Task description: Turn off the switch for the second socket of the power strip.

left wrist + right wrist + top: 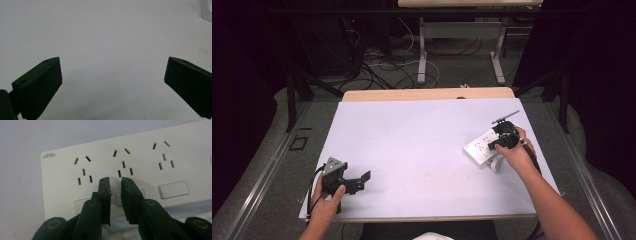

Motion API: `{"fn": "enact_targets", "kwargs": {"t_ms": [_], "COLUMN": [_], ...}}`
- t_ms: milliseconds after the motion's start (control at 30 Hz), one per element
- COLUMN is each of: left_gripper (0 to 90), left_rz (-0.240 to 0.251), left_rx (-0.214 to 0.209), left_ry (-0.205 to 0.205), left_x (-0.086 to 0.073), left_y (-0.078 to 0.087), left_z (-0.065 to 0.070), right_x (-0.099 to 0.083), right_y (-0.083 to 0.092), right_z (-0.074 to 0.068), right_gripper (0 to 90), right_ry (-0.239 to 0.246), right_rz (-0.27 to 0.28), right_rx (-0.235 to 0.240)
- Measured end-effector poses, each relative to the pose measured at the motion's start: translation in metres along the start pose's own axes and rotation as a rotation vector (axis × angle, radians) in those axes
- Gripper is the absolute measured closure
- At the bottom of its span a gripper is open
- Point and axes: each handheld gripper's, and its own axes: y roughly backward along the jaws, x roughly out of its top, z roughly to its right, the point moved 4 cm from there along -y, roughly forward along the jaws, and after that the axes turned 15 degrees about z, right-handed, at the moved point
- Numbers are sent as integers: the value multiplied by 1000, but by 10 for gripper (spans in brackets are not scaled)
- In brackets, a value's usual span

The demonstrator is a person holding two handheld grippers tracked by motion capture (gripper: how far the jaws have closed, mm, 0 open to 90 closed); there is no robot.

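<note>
The right gripper (115,182) hangs over the white plastic power strip (140,167), its two black jaws standing a narrow gap apart with nothing clamped between them; their tips lie just above the middle of three rectangular rocker switches (174,189), and whether they touch it is hard to tell, since the jaws cover most of that switch. The strip's right end is cut off by the frame in the right gripper view, and the small grey lettering on its corner is too blurred to read. In the high view the right gripper (498,143) and the hand around it hide part of the power strip (478,148), which lies askew near the right edge of the tabletop (422,145). The left gripper (360,179) rests near the front left corner, its jaws spread wide and empty over bare surface. The tabletop is pale lilac-white with a wooden strip along its far edge; beyond it are a grey floor, tangled cables and the metal legs of another table, with dark curtains at both sides.
</note>
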Motion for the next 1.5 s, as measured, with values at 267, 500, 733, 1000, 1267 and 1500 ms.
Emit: {"fn": "enact_targets", "kwargs": {"t_ms": [267, 500, 733, 1000, 1267, 1500], "left_gripper": [15, 15, 15, 15, 15, 15], "left_rz": [0, -1, -1, -8, -7, -1], "left_rx": [0, 0, 1, 0, -1, 2], "left_ry": [-1, 0, 0, 3, 4, 4], "left_x": [0, 0, 0, 0, -1, -1], "left_y": [0, 0, 0, 1, 0, 0], "left_z": [0, 0, 0, 0, 0, 0], "right_x": [1, 6, 11, 16, 16, 16], "right_y": [-2, 0, 0, 0, 0, 1], "right_z": [-1, -4, -9, -13, -13, -12], "right_gripper": [640, 538, 392, 303, 281, 296], "right_ry": [7, 24, 58, 73, 97, 75], "right_rz": [43, 78, 146, 196, 202, 213], "right_rx": [21, 24, 30, 56, 18, 31]}}
